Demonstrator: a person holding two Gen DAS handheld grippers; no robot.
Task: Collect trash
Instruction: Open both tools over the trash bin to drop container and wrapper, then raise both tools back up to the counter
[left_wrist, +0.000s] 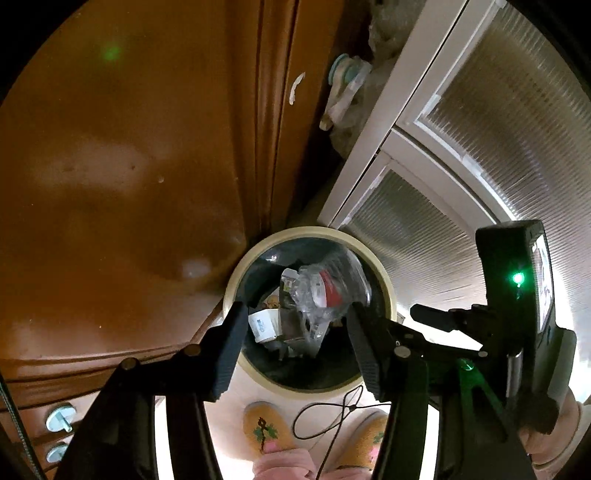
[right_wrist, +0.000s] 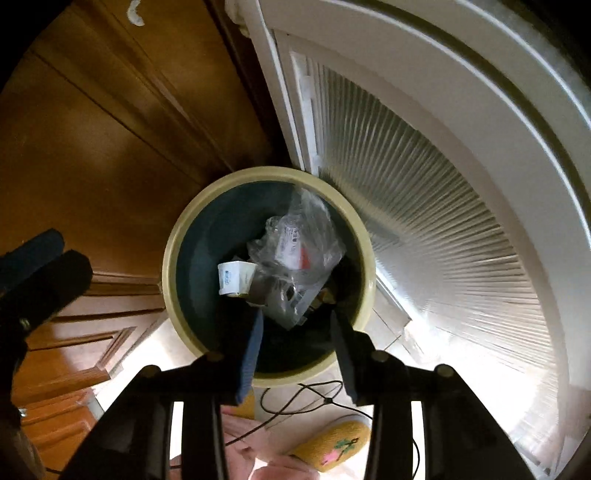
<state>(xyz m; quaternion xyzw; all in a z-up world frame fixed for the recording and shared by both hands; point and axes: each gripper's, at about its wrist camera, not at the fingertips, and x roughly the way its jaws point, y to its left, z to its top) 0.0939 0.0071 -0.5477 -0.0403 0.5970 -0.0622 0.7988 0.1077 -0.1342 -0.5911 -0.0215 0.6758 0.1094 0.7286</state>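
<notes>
A round trash bin with a cream rim (left_wrist: 388, 291) (right_wrist: 173, 251) stands on the floor below both grippers. Inside lie a clear plastic bag (left_wrist: 325, 291) (right_wrist: 299, 251) with red-and-white packaging and a small white carton (left_wrist: 264, 325) (right_wrist: 236, 278). My left gripper (left_wrist: 295, 314) is open and empty above the bin's mouth. My right gripper (right_wrist: 297, 323) is open and empty above the bin. The right gripper's body shows at the right of the left wrist view (left_wrist: 517, 314). The left gripper's fingers (right_wrist: 40, 269) show at the left edge of the right wrist view.
A brown wooden cabinet (left_wrist: 129, 166) (right_wrist: 92, 147) stands left of the bin. A white door with ribbed glass (left_wrist: 480, 166) (right_wrist: 424, 221) stands to the right. My yellow slippers (left_wrist: 266, 432) (right_wrist: 332, 446) and a thin black cord (left_wrist: 332, 413) lie on the floor below.
</notes>
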